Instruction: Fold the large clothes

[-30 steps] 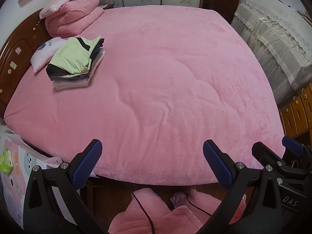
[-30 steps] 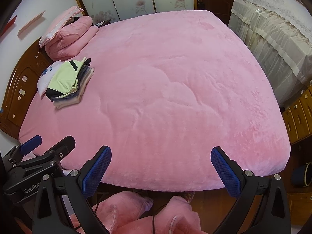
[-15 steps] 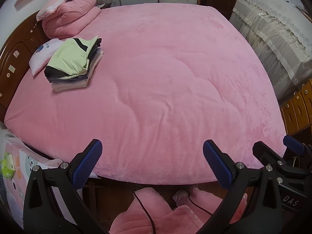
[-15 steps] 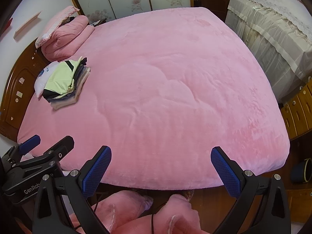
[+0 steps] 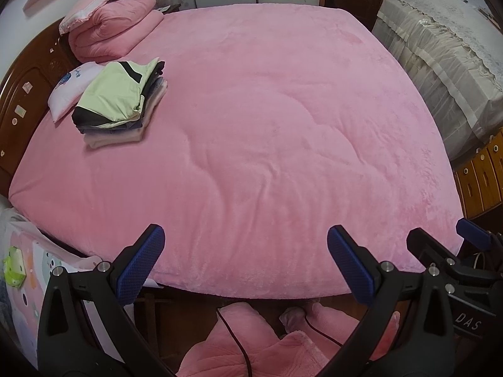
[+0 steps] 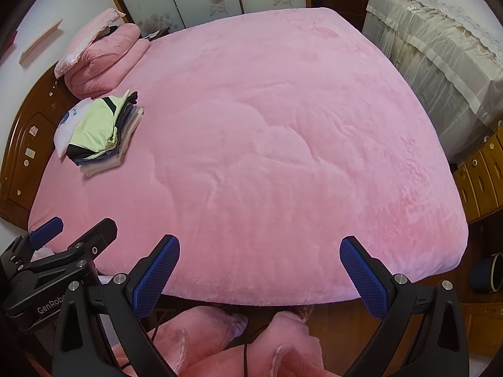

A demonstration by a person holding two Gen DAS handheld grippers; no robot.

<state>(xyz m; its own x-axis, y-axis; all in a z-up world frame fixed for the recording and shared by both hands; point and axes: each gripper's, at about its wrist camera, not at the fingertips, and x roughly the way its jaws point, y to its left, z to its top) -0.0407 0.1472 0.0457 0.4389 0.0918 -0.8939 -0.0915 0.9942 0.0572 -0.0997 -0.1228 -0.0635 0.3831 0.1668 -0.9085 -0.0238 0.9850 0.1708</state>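
Both the left gripper (image 5: 245, 262) and the right gripper (image 6: 259, 273) are being held wide open and empty over the bed's (image 5: 267, 132) near edge. Folded clothes (image 5: 121, 100) are being kept stacked near the bed's far-left corner, beside the headboard (image 5: 28, 94).

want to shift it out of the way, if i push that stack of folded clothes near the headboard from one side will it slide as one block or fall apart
The stack of folded clothes would probably shear rather than slide as one: its layers already sit staggered, edges not lined up. The fuzzy pink blanket beneath likely grips the bottom piece. The stack also looks soft and floppy, so lifting from one side would probably let it sag.
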